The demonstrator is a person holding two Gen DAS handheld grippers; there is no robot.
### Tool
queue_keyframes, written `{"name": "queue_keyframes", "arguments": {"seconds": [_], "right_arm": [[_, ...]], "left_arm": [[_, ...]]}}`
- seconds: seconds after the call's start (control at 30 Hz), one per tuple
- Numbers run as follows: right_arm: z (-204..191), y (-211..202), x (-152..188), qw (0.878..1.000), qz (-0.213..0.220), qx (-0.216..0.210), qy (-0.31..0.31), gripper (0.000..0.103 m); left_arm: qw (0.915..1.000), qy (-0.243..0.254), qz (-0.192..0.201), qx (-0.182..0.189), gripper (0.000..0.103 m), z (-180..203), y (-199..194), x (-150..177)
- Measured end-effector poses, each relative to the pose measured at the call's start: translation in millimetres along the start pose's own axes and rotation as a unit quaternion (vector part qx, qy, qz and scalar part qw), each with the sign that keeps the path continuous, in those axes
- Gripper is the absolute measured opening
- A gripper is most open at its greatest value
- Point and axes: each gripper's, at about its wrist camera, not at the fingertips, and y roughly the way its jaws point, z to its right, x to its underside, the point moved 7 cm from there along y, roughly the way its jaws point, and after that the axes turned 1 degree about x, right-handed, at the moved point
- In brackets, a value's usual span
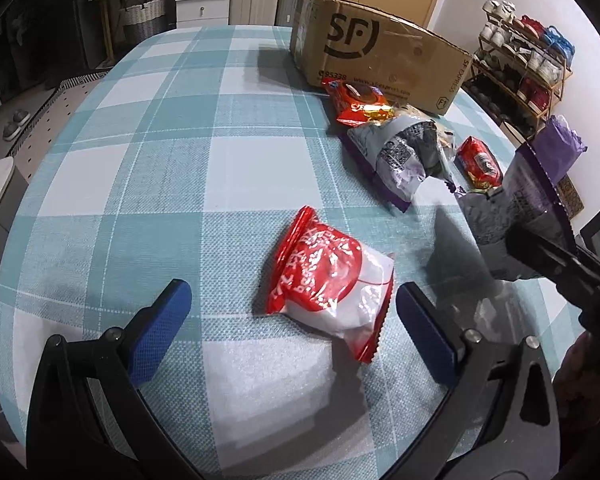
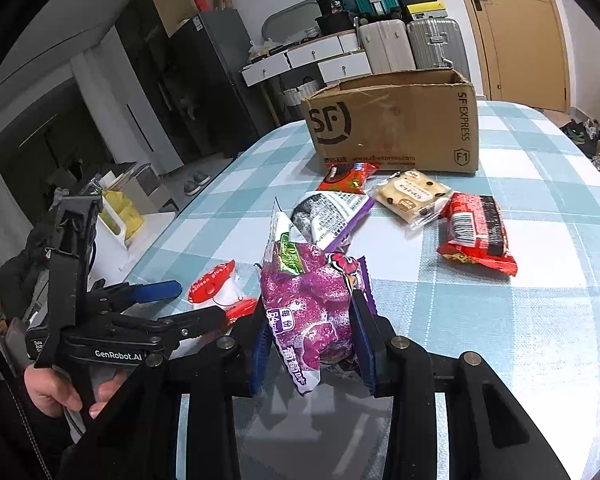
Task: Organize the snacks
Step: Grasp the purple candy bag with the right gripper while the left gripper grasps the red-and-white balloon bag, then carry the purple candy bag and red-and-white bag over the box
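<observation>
**Purple packet gripped, box waiting at the far end**

While my right tool (image 2: 312,344) clamps its blue pads on a purple snack packet (image 2: 308,300), I hold that packet lifted clear of the checked tabletop (image 2: 500,320). Its wrapper is glossy, crinkled film with a serrated edge and lumpy contents.

My left tool (image 1: 292,320) is spread wide, its blue textured pads on either side of a red-and-white packet (image 1: 332,284) without touching it. That packet lies flat on the cloth, a soft pillow shape in shiny plastic with a zigzag seal.

At the far end stands a brown cardboard box (image 2: 396,128), corrugated, creased, printed with a black logo, its top flaps open. I cannot see what is inside it from either view.

In front of the box lies a loose cluster of snacks: a small red packet (image 2: 346,178) nearly touching the box's front wall, a pale cookie packet (image 2: 412,196) in clear film beside it, a larger red foil packet (image 2: 476,232) showing a barcode, and a second purple-edged packet (image 2: 332,216) lying with its printed silvery back upward.

The tabletop wears a woven cloth in teal and white squares.
</observation>
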Motion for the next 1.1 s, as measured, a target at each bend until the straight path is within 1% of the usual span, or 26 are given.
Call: {"name": "queue_keyframes", "arguments": {"seconds": [0.23,0.4,0.43,0.5,0.53,0.57,0.63,0.67,0.73,1.1], "right_arm": [[6,-5,0,1.0,0.005,0.0,0.014,0.037],[9,-6,1,1.0,0.005,-0.002,0.017,0.037],[10,-6,2,1.0,0.005,-0.001,0.017,0.037],[10,-6,2,1.0,0.005,-0.002,0.018,0.037],[11,-6,2,1.0,0.005,-0.002,0.02,0.037],[11,-6,3,1.0,0.005,-0.003,0.022,0.037],[12,-7,4,1.0,0.006,-0.004,0.026,0.037],[13,-7,4,1.0,0.006,-0.004,0.028,0.037],[15,-7,5,0.999,0.006,-0.005,0.032,0.037],[16,-20,1,0.999,0.018,-0.007,0.035,0.037]], "left_arm": [[0.9994,0.029,-0.009,-0.019,0.102,8,9,-4],[0.9983,0.047,-0.009,-0.033,0.101,10,13,-5],[0.9979,0.053,-0.008,-0.036,0.098,11,14,-5],[0.9972,0.066,-0.003,-0.036,0.09,14,13,-4],[0.997,0.071,0.001,-0.029,0.078,15,11,-5],[0.9967,0.077,0.004,-0.023,0.062,17,9,-5],[0.9961,0.088,-0.001,-0.01,0.049,21,7,-6],[0.9958,0.091,-0.006,0.0,0.047,22,6,-7],[0.9958,0.09,-0.009,0.013,0.046,22,6,-8],[0.996,0.08,-0.007,0.041,0.046,31,-2,-12]]}}
